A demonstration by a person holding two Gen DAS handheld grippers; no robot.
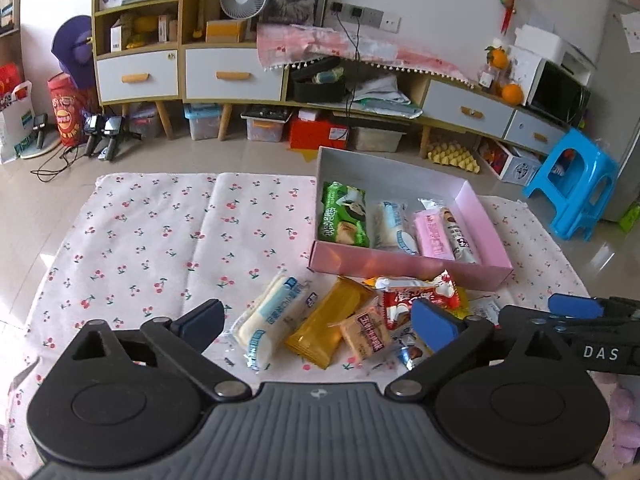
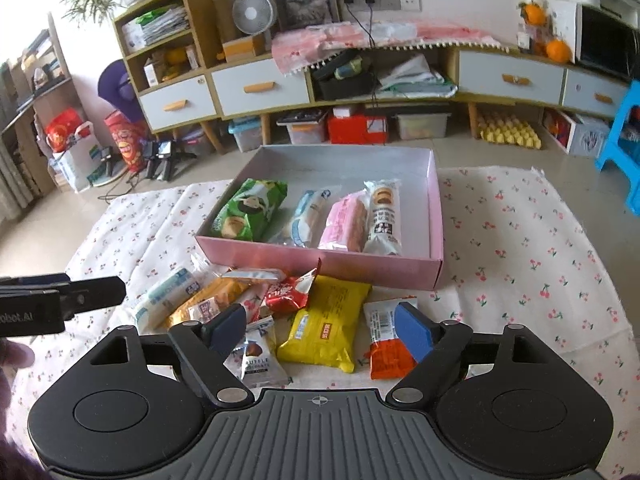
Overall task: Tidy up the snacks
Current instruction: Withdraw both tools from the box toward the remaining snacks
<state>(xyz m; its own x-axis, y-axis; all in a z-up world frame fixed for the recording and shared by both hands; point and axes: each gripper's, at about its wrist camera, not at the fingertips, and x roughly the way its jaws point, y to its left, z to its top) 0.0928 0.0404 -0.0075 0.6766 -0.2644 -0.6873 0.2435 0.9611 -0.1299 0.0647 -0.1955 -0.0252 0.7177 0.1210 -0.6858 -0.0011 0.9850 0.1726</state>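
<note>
Left gripper [image 1: 316, 322]: jaws spread wide, nothing pressed between them; they hang over the loose snacks, above the cloth.
Right gripper [image 2: 322, 330]: jaws apart, gripping nothing; they frame the packets nearest the camera.
Between the left jaws: a white and blue packet [image 1: 270, 318] lying slantwise, an amber packet [image 1: 326, 322] beside it, and a small tan packet [image 1: 366, 334] resting against the amber one.
By the left gripper's right-hand jaw: a red and white packet [image 1: 420, 294], partly hidden behind the blue pad.
Between the right jaws: a yellow packet [image 2: 326, 322] lying flat and a truffle chocolate sachet [image 2: 258, 356] near the left-hand jaw.
At the right gripper's right-hand jaw: an orange and white packet [image 2: 384, 344], its edge covered by the pad; I cannot tell whether they touch.
Beyond the jaws: a pink box [image 2: 320, 266], open on top, just past the loose pile.
Inside the box: four packets in a row, a green packet [image 2: 248, 210], a pale blue packet [image 2: 306, 216], a pink packet [image 2: 344, 222] and a white roll packet [image 2: 384, 216].
Surface: a cherry-print cloth [image 1: 160, 232] spread under everything; whether it covers a desk or the floor I cannot tell.
Far behind: a blue stool [image 1: 576, 184] on the tiled floor, well away from the jaws.
</note>
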